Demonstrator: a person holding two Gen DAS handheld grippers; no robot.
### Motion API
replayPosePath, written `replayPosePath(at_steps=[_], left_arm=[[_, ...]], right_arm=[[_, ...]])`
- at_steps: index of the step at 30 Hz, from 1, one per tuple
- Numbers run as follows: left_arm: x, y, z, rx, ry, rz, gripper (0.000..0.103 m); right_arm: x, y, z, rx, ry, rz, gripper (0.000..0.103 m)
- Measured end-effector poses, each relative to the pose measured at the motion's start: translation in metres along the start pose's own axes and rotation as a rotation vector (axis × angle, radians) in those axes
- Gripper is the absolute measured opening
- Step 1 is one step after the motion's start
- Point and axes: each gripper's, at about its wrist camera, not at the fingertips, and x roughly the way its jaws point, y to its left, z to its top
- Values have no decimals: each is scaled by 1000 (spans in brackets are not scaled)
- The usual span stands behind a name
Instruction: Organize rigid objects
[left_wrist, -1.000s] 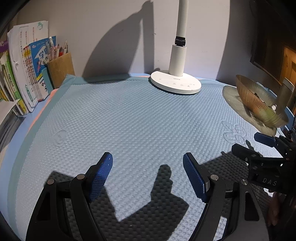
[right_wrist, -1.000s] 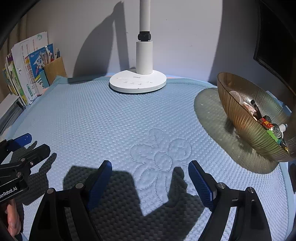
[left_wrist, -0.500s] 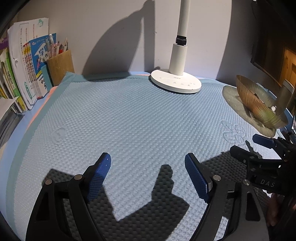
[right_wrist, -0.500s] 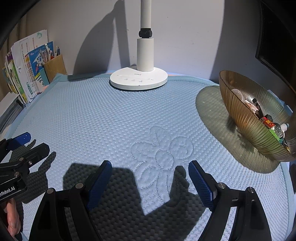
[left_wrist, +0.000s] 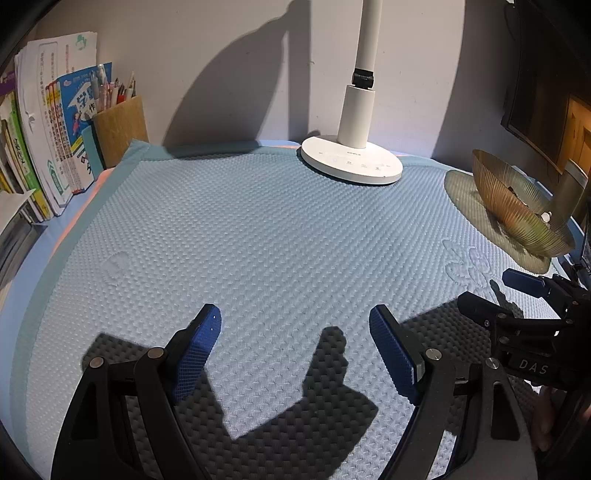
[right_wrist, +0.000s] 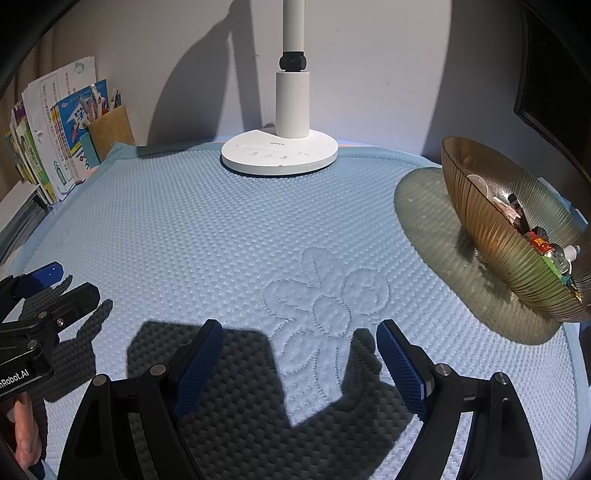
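An amber ribbed glass bowl (right_wrist: 491, 236) stands at the right of the blue quilted mat (right_wrist: 229, 229) and holds several small items (right_wrist: 539, 240). It also shows in the left wrist view (left_wrist: 513, 206) at the far right. My left gripper (left_wrist: 295, 343) is open and empty above the mat's near left part. My right gripper (right_wrist: 299, 354) is open and empty above the embroidered flower (right_wrist: 325, 299). Each gripper shows at the edge of the other's view: the right gripper (left_wrist: 517, 291), the left gripper (right_wrist: 48, 288).
A white lamp base (right_wrist: 279, 151) stands at the back middle against the wall. A wooden pen holder (left_wrist: 120, 129) and upright books (left_wrist: 48, 129) stand at the back left. A dark frame (right_wrist: 554, 96) is at the right wall.
Both grippers have drawn back slightly; the lamp and bowl look a little farther off. Both stay open and empty.
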Motion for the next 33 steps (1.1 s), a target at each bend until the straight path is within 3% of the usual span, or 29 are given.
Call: replayPosePath(at_steps=[20, 33], left_arm=[[2, -1, 0, 9, 4, 9, 81], [8, 3, 1, 4, 44, 71, 83]], right_arm=[[0, 0, 0, 1, -1, 7, 84], [1, 1, 0, 2, 2, 5, 84]])
